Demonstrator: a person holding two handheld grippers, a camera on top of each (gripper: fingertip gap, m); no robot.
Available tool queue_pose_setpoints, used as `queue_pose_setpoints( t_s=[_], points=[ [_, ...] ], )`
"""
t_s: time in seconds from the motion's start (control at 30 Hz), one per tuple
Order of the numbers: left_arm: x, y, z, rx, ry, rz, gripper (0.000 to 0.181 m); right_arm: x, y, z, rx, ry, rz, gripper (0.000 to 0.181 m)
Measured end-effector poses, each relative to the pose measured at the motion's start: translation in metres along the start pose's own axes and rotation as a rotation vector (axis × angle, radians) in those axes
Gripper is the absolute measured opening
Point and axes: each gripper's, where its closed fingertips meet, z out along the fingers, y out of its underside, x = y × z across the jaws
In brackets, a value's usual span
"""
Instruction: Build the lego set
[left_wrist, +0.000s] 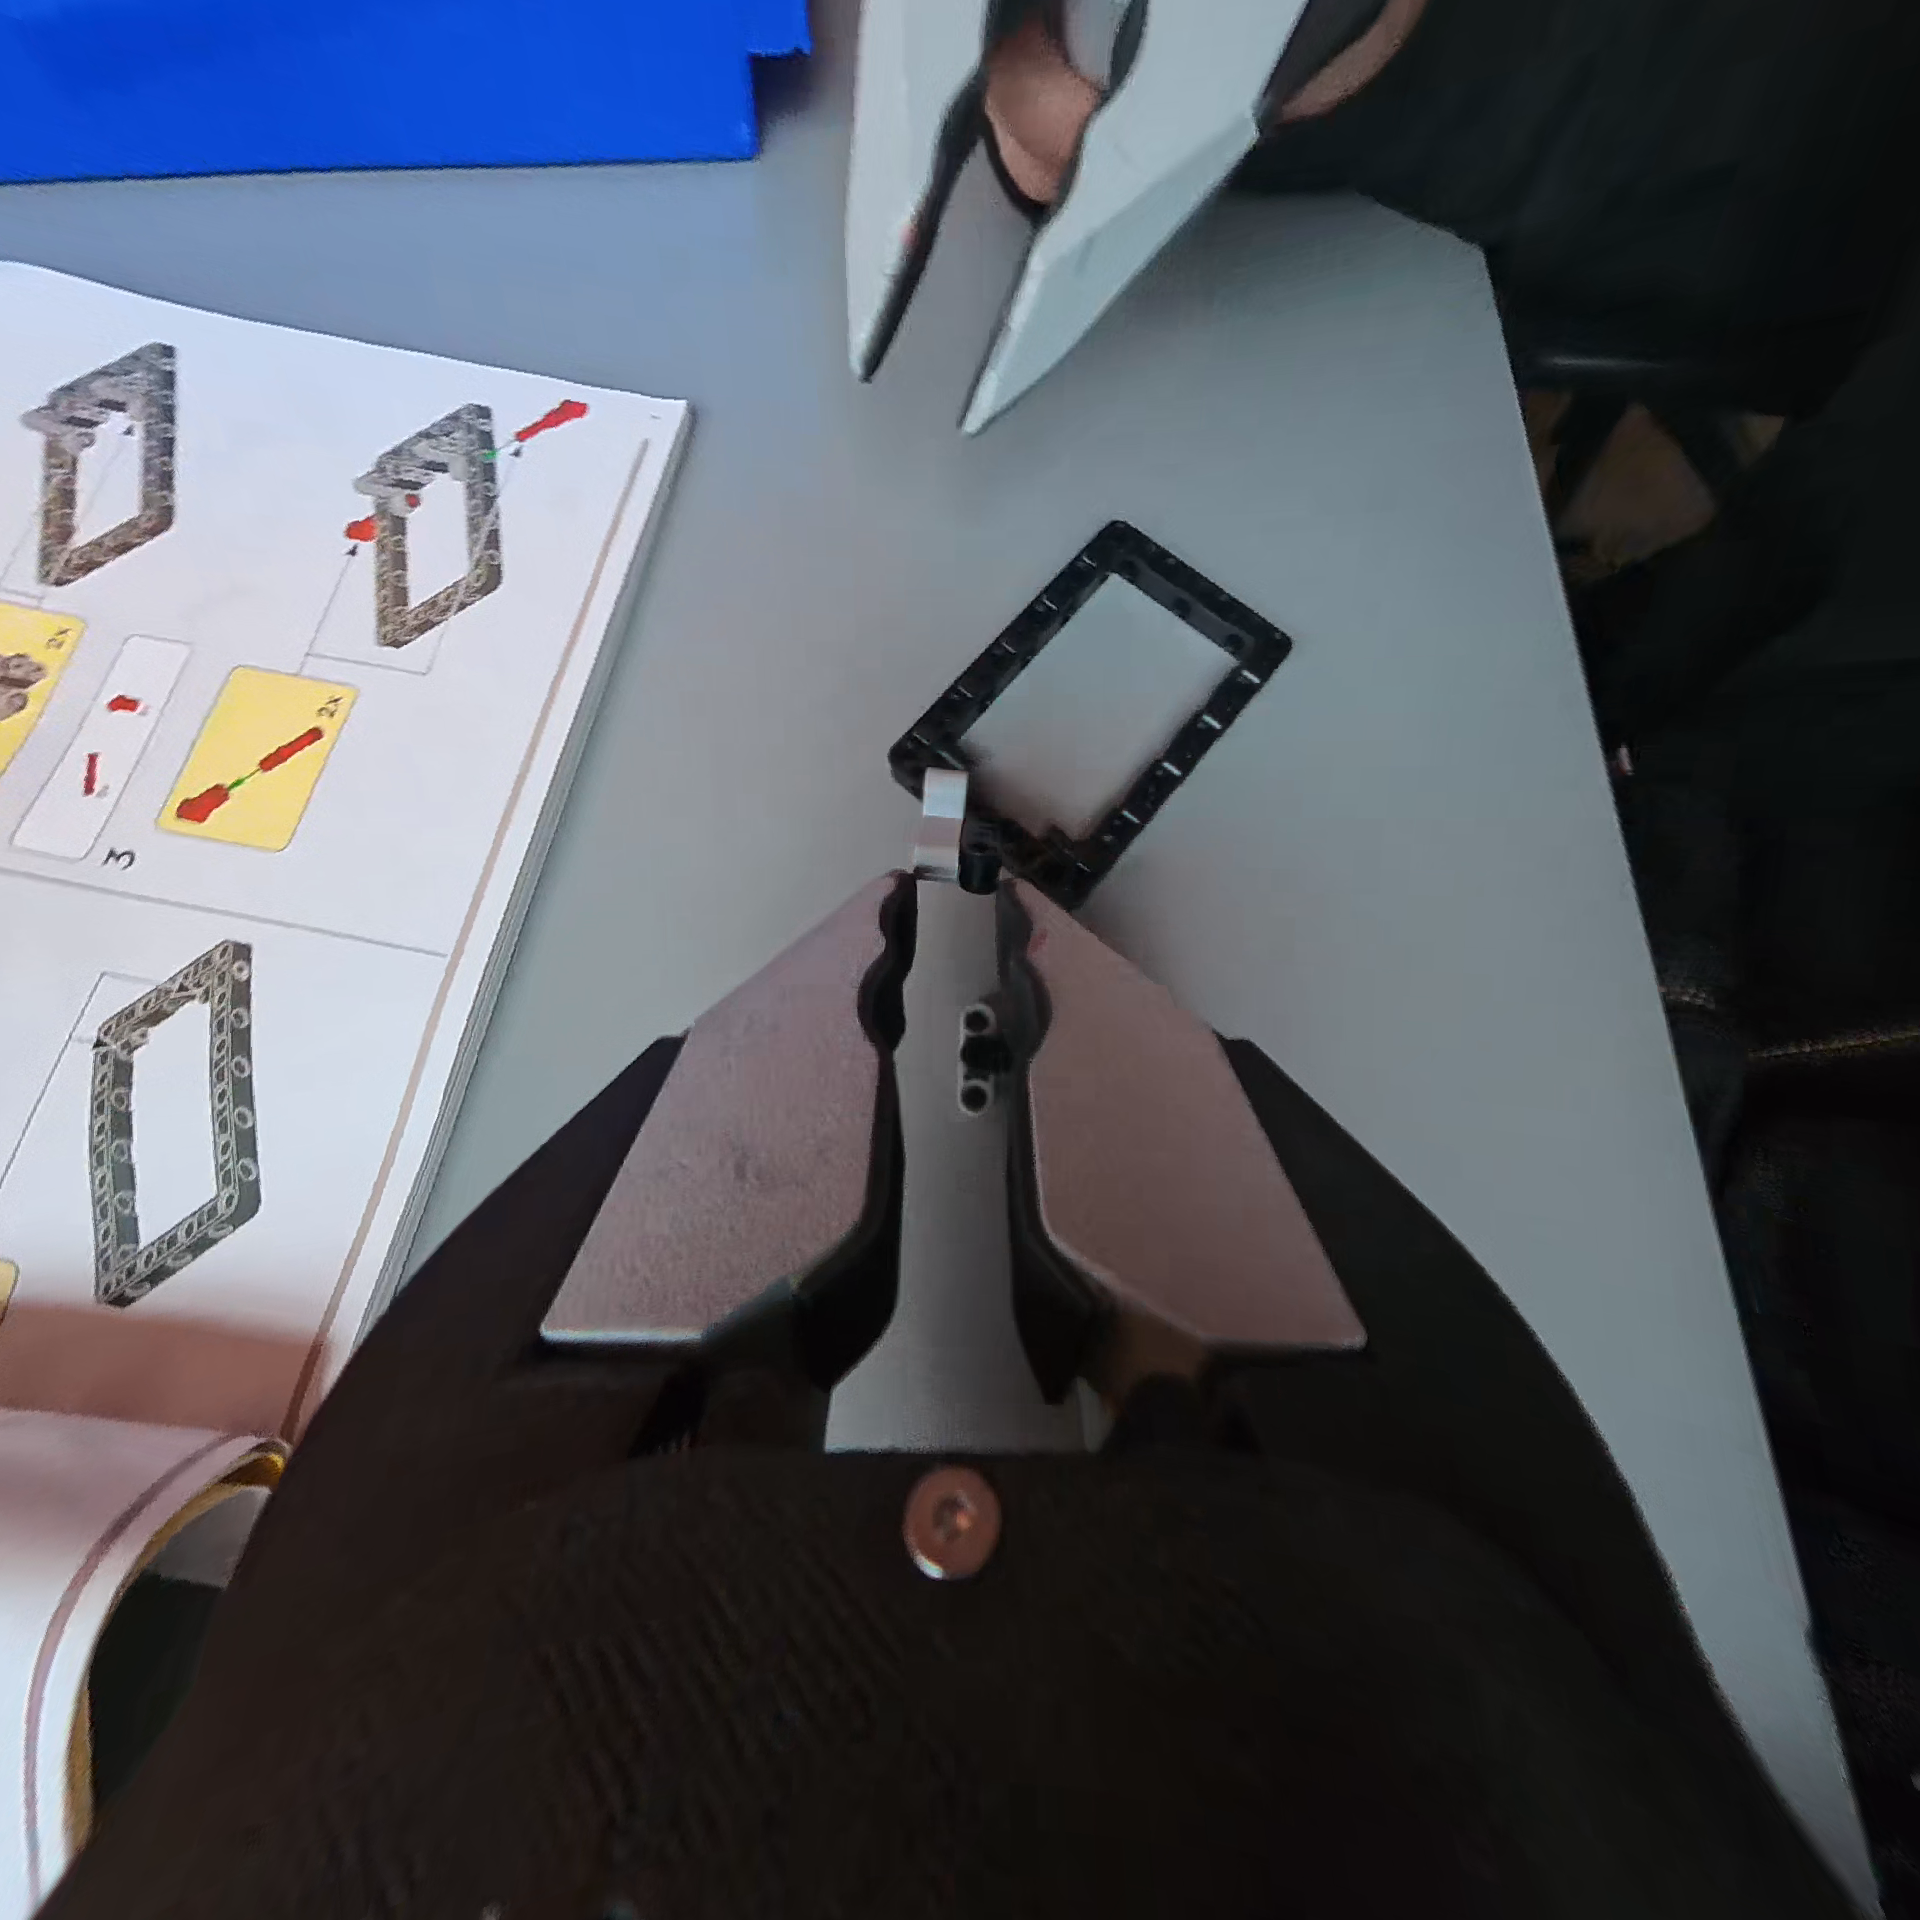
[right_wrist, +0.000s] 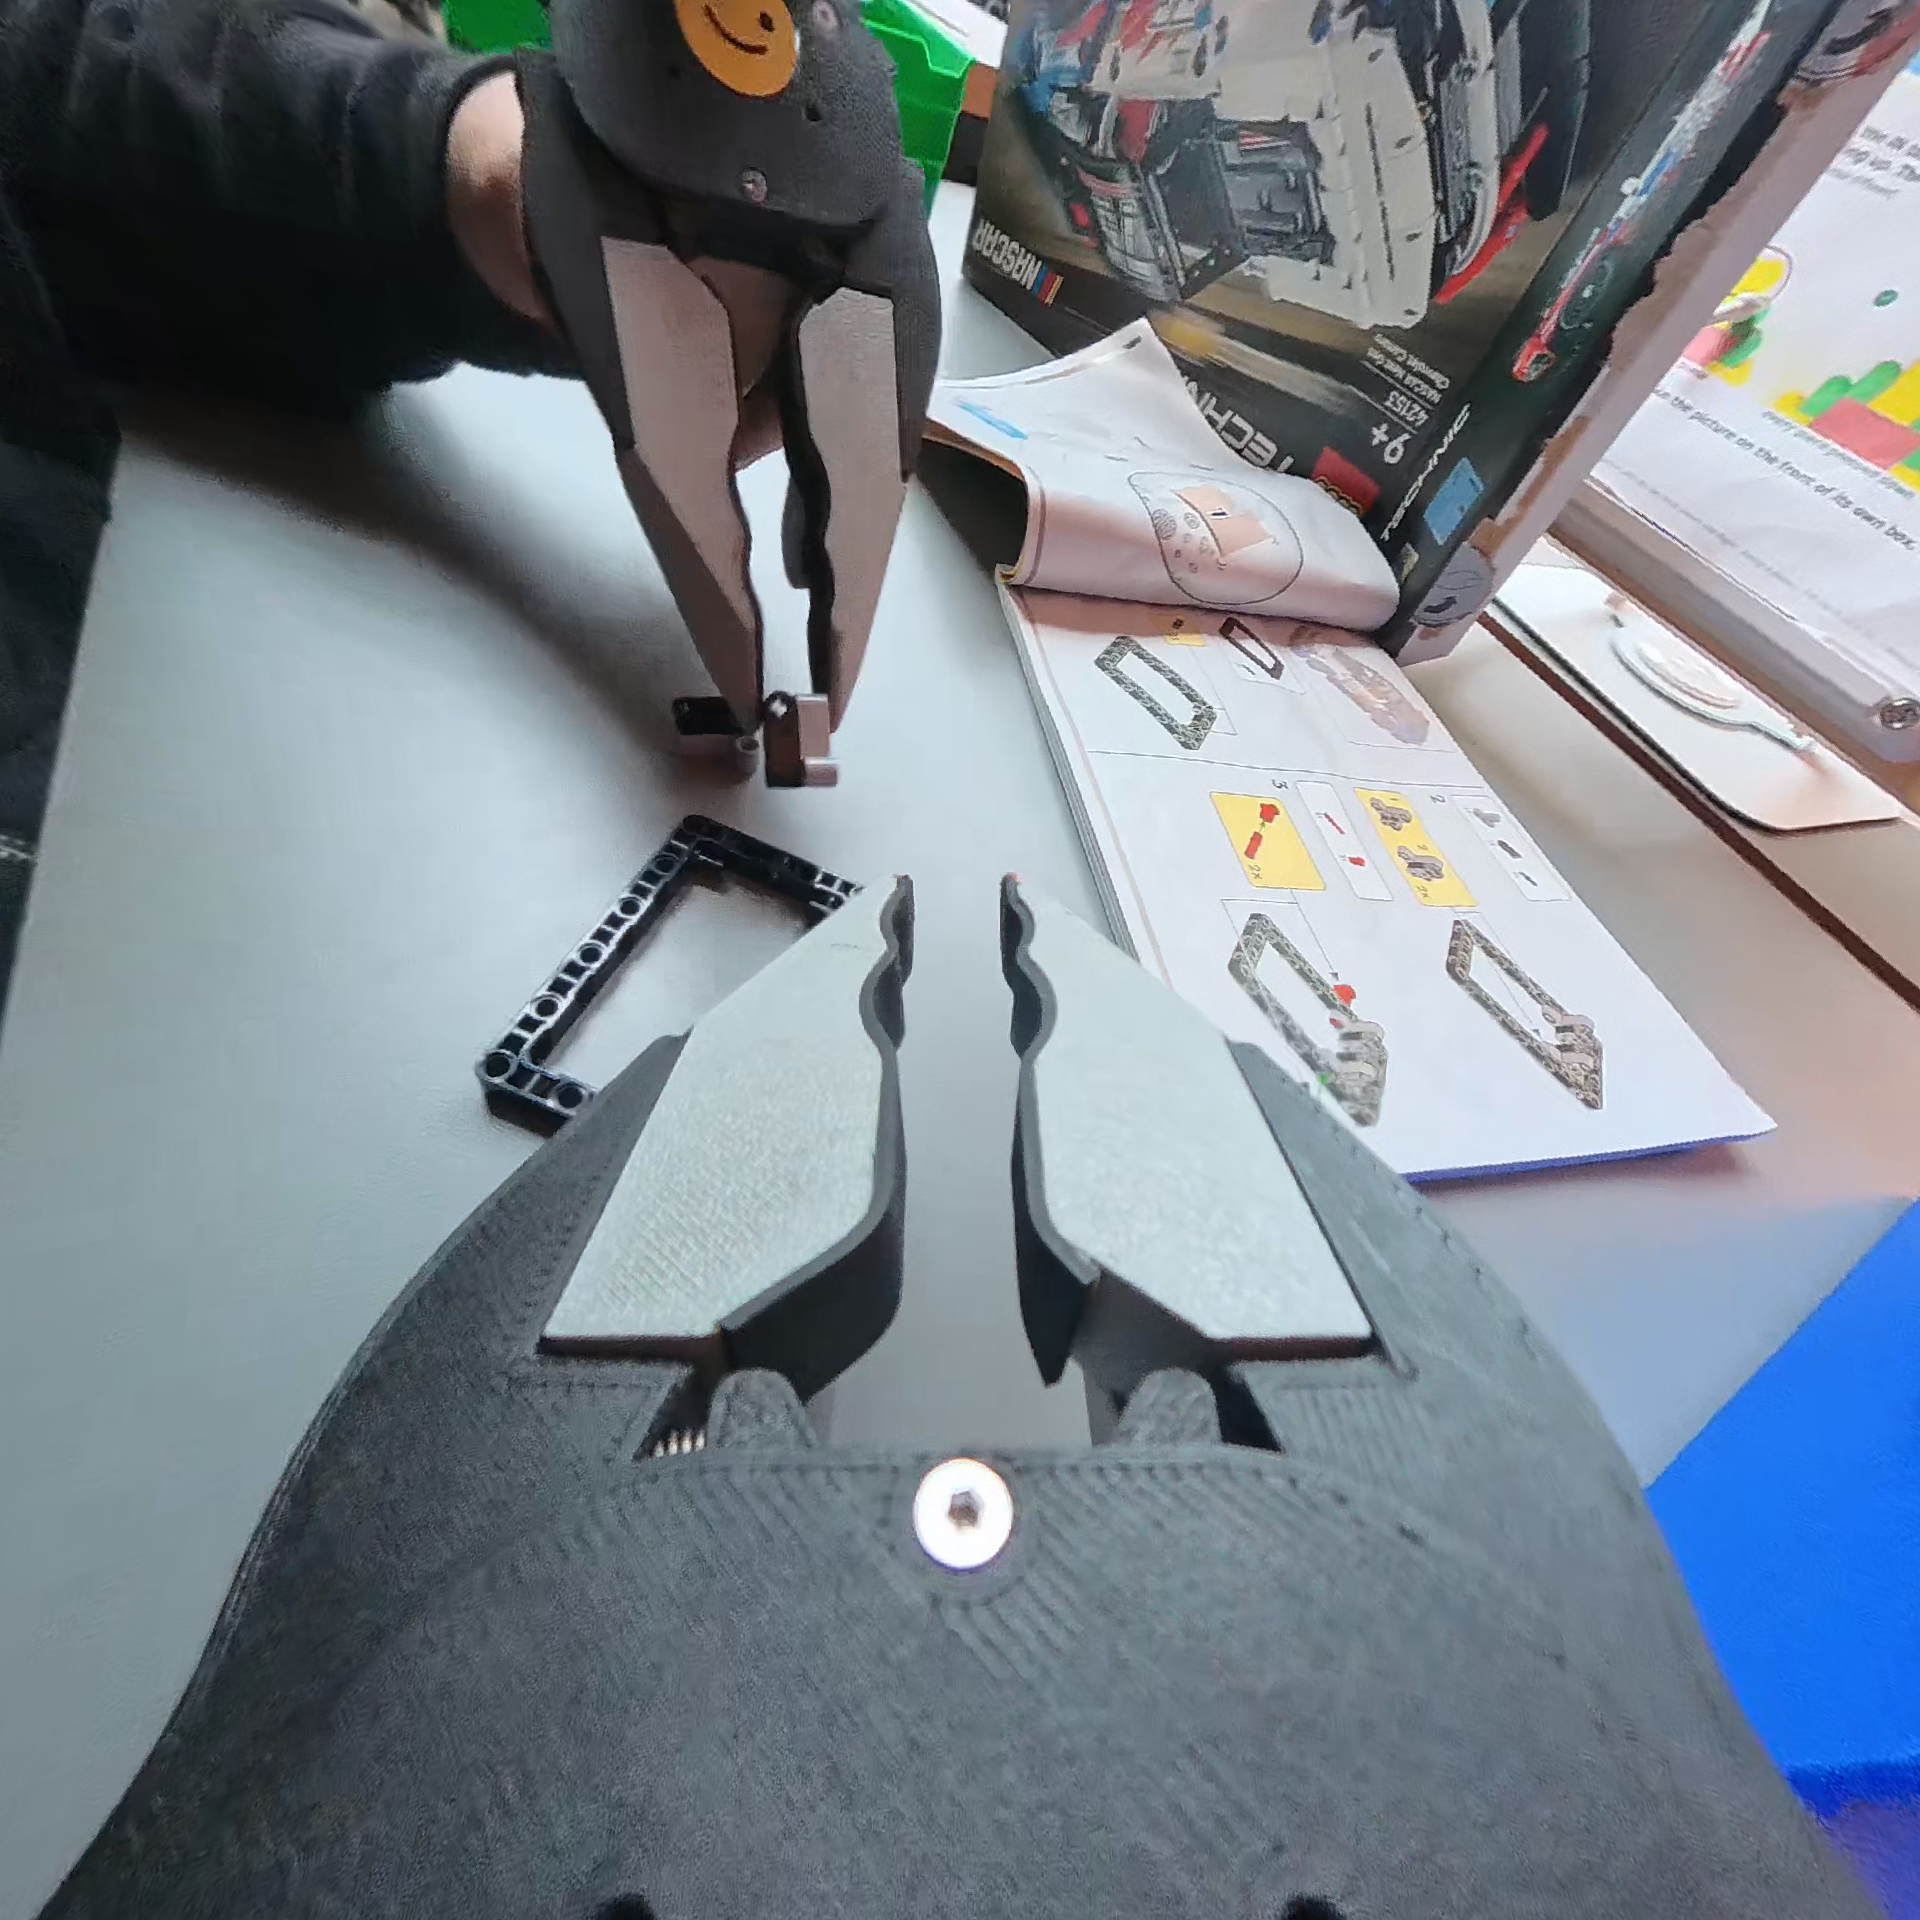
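Nearby, flat black rectangular frame (left_wrist: 1091, 717)

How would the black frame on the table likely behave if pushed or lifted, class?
The frame looks like rigid plastic, so it is probably stiff. It is thin and hollow, so likely light. Lying flat on the smooth table, it should slide rather than roll or tip.

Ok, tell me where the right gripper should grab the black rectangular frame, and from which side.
Take the black frame by one long side beam, coming down from above with one finger inside the opening and one outside. It lies flat on the grey table, so the edges offer little height. The right gripper is open and empty; the left gripper holds a small grey piece beyond the frame.
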Motion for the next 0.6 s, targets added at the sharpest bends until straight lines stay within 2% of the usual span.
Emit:
queue_pose_setpoints(
  t_s=[0.03,0.1,0.2,0.33,0.5,0.6],
  points=[
    [0.002,0.000,0.001,-0.031,0.000,0.017,0.013,-0.001,-0.001,-0.001,0.008,-0.007,0.021,0.013],
    [0.004,-0.001,0.003,-0.078,-0.013,0.041,0.013,-0.005,-0.004,-0.004,0.018,-0.018,0.059,0.013],
    [0.011,-0.007,0.005,-0.124,0.002,0.081,0.013,-0.016,0.000,-0.005,-0.025,-0.025,0.127,0.023],
    [0.017,-0.012,0.006,-0.226,0.034,0.136,0.013,-0.034,-0.007,-0.001,-0.035,0.010,0.168,0.022],
    [0.023,-0.024,0.009,-0.332,0.083,0.223,0.013,-0.052,-0.009,0.007,-0.106,0.027,0.125,0.025],
    [0.030,-0.023,0.011,-0.398,0.137,0.188,0.012,-0.056,-0.007,0.010,-0.143,0.050,0.096,0.026]
  ],
)
